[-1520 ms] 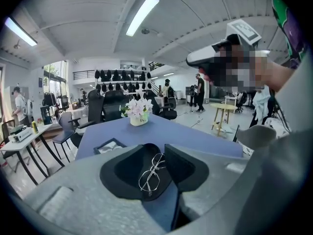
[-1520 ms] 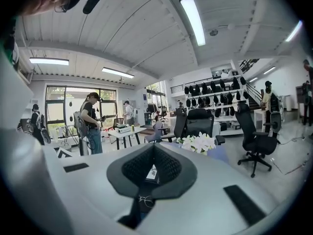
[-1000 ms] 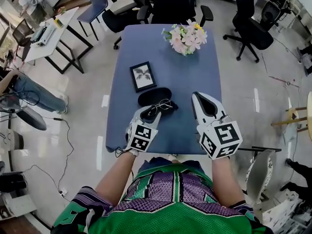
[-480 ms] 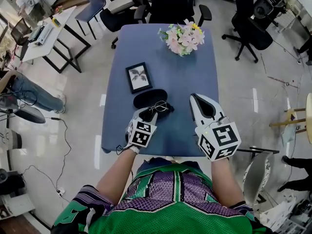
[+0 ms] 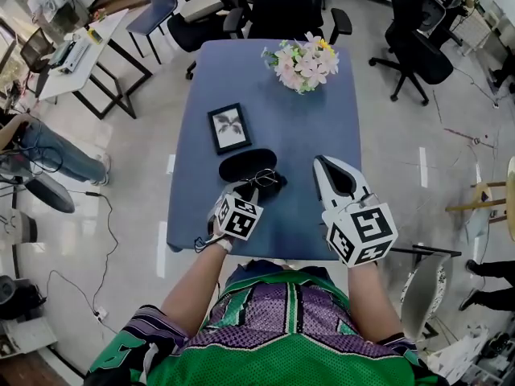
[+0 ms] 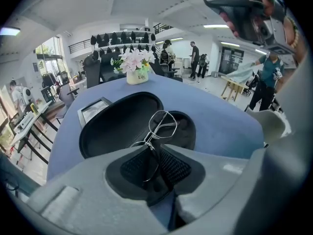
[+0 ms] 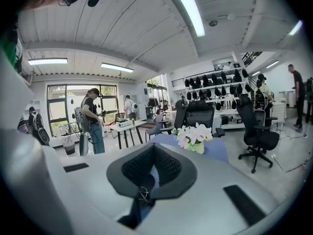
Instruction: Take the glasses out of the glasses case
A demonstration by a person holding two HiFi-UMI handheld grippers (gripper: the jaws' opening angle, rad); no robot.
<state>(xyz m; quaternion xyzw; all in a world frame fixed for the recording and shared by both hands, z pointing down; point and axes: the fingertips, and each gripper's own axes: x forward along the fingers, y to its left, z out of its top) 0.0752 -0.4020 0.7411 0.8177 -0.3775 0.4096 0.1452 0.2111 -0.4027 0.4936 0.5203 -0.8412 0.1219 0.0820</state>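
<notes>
Worktop (image 5: 306, 127): blue, long; office chairs (image 5: 282, 2) at its far end.
Flowers (image 5: 302, 63): pale bunch in a pot at the far end, well apart from the case.
Picture frame (image 5: 229, 127): lies flat just beyond the case, on the left half.
Glasses case (image 5: 241, 164): black, open, both halves flat on the worktop near the front edge.
Right tongs (image 5: 323, 162): to the right of the case and apart from it; tips together, nothing held.
Left tongs (image 6: 155, 153): angled down at the near edge of the case; the jaws have just been closing and now pinch the wire rim.
Glasses (image 6: 164, 124): thin metal; one lens is between the pads and the other juts out over the case.
</notes>
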